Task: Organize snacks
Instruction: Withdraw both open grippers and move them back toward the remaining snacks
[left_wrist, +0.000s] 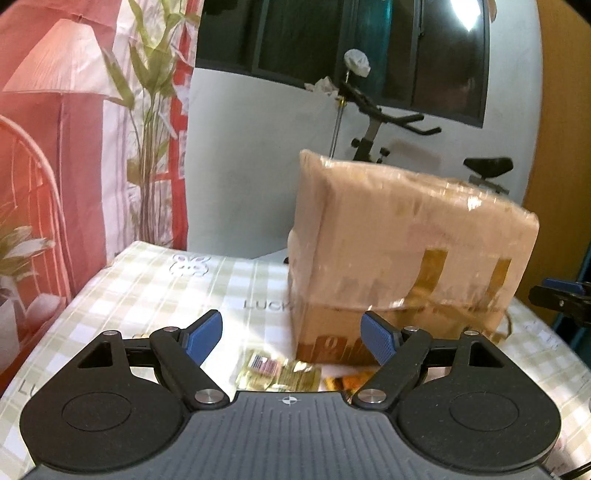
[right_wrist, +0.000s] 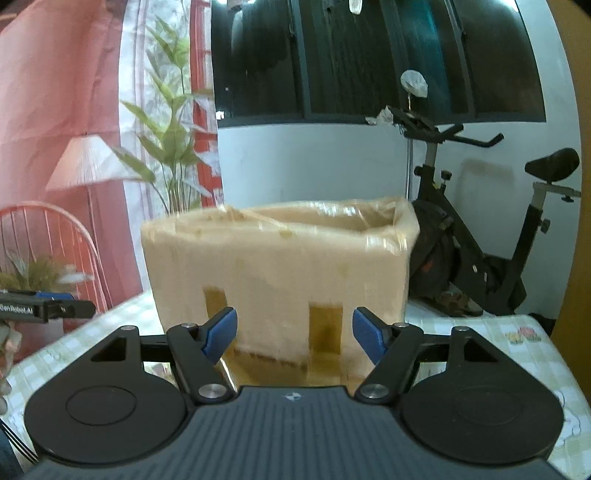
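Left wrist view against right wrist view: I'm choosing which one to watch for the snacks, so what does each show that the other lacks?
Only the left wrist view shows the snack packets lying on the checked tablecloth near the box's base. Only the right wrist view shows the box's open top, though not its contents. Both show the taped cardboard box, the exercise bike behind it, and an open, empty tool: the left tool and the right tool.

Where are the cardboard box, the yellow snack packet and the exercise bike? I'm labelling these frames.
cardboard box (right_wrist: 280, 266): right wrist view, taped front wall.
yellow snack packet (left_wrist: 280, 373): left wrist view, its printed face.
exercise bike (right_wrist: 480, 258): right wrist view, dark frame below the seat.
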